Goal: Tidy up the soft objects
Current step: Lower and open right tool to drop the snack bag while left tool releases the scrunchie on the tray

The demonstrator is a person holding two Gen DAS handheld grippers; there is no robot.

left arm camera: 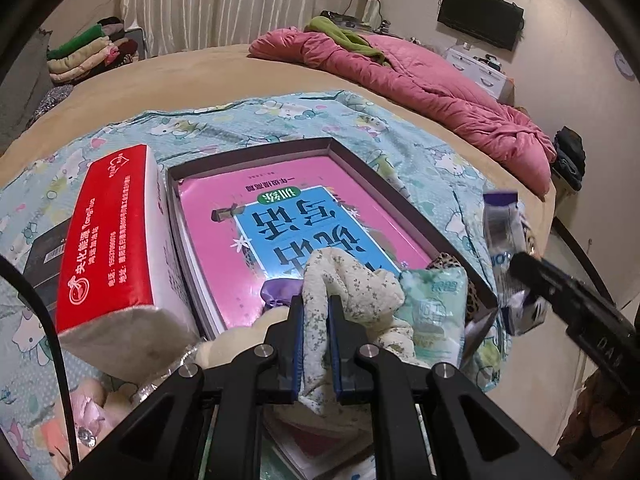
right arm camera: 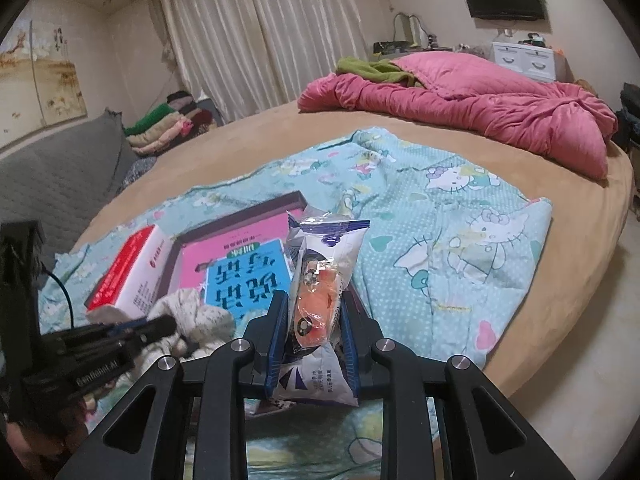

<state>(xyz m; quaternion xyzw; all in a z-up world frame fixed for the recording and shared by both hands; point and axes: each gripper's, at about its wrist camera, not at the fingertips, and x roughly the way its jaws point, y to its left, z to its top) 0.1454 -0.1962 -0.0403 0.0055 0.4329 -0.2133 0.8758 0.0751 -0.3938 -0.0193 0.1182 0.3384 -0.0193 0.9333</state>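
Note:
My left gripper is shut on a cream floral cloth, held over the near end of a dark shallow box with a pink and blue book inside. A pale green tissue pack and a purple item lie at the box's near end. My right gripper is shut on a white and purple plastic packet with orange contents, held upright just right of the box. The left gripper with the cloth shows at lower left there, and the right gripper's finger with the packet in the left wrist view.
A red and white tissue brick lies left of the box on a blue cartoon-print sheet spread over a round tan bed. A pink quilt is heaped at the far side. Folded clothes are stacked by the curtain. A black box sits behind the brick.

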